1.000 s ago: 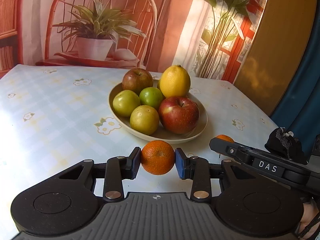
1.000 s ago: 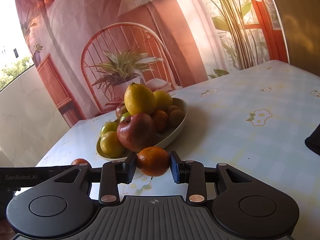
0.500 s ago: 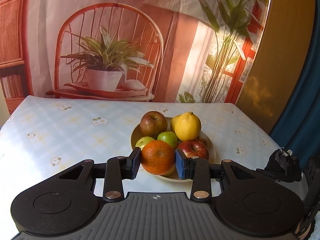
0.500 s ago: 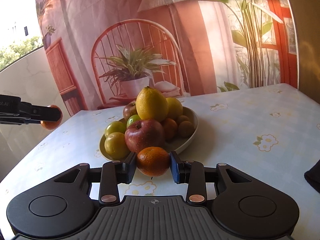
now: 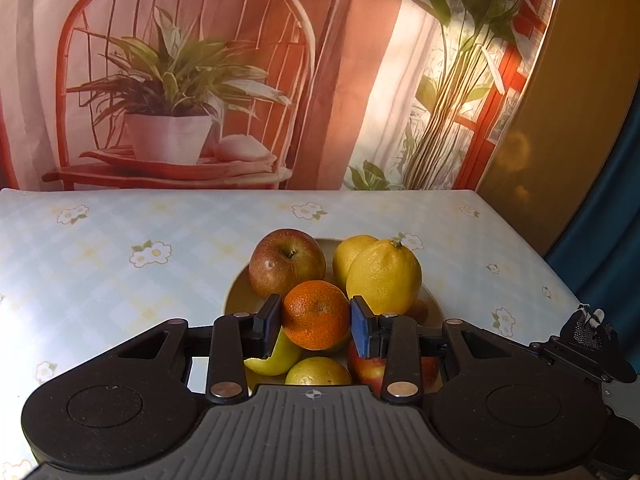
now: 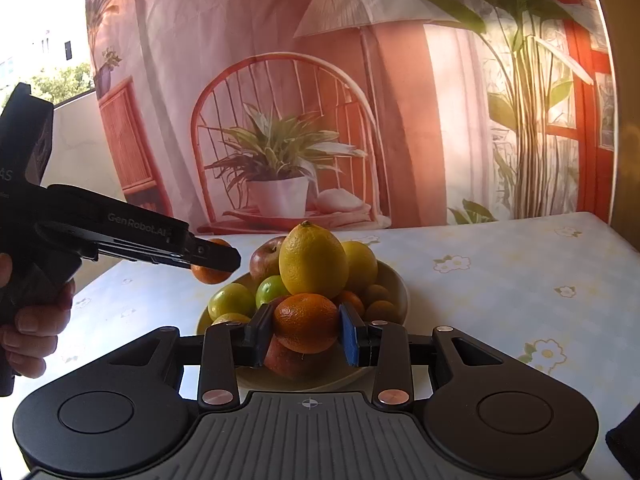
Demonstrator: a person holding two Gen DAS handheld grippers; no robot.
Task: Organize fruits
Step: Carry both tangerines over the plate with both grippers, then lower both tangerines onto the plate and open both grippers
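Observation:
My left gripper [image 5: 315,320] is shut on an orange [image 5: 316,314] and holds it above the beige fruit bowl [image 5: 234,294], over the green fruits. The bowl holds a red apple [image 5: 286,262], a lemon [image 5: 384,276], green fruits and more. My right gripper [image 6: 306,334] is shut on a second orange [image 6: 306,322], held in the air in front of the bowl [image 6: 396,284]. In the right wrist view the left gripper [image 6: 216,258] and its orange [image 6: 208,274] hover at the bowl's left side.
The bowl stands on a table with a pale flowered cloth [image 5: 120,248]. A backdrop printed with a chair and plant [image 5: 180,92] hangs behind the table. A black glove-like item [image 5: 588,328] lies at the table's right edge. A yellow wall [image 5: 560,120] is to the right.
Both grippers have risen and moved toward the bowl with their oranges. The left gripper now hangs over the bowl; the right one is higher, in front of it.

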